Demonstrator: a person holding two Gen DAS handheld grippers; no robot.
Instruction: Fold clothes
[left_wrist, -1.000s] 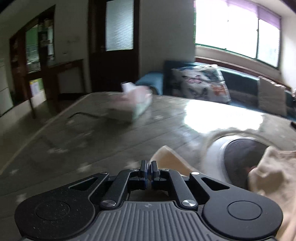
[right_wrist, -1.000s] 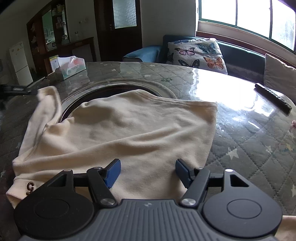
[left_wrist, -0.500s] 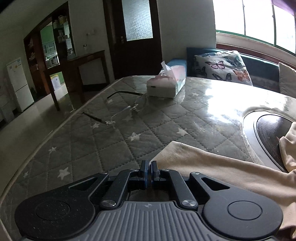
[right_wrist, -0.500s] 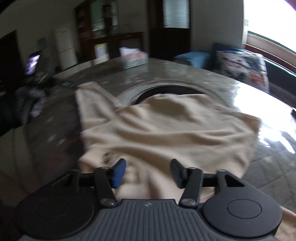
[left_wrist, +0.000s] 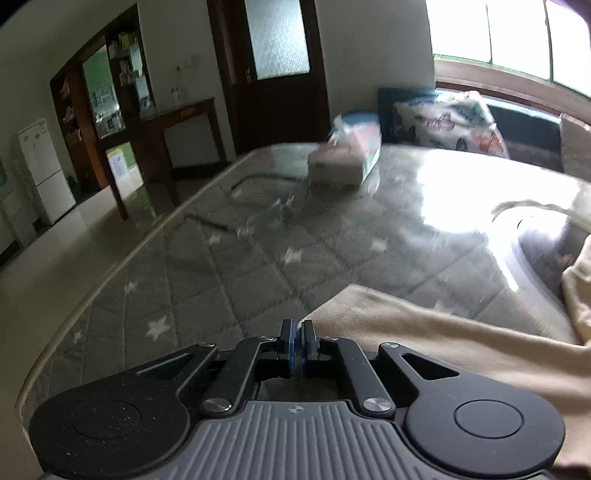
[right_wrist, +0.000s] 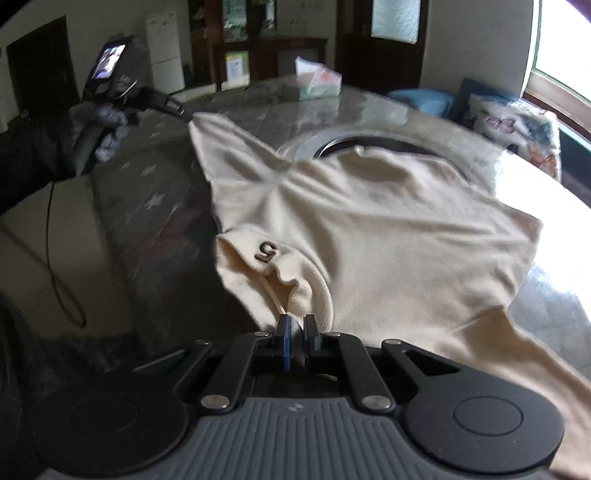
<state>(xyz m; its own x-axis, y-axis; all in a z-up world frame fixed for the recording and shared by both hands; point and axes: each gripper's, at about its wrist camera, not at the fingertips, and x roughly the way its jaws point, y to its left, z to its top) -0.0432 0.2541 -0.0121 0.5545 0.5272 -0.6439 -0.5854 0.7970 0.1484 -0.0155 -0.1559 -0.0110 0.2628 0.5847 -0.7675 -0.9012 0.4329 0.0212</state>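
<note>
Two grippers pinched on one cream cotton top (right_wrist: 388, 229) spread over quilted grey table (left_wrist: 221, 266): left gripper (left_wrist: 297, 345) grips far sleeve end; right gripper (right_wrist: 296, 341), jaws just closed, grips near collar, garment stretching leftward between them.

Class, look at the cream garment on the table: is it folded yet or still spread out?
Spread out: the cream garment lies rumpled in one layer.

A cream garment (right_wrist: 388, 236) (small dark "5" near its collar) lies rumpled across the tabletop.
</note>
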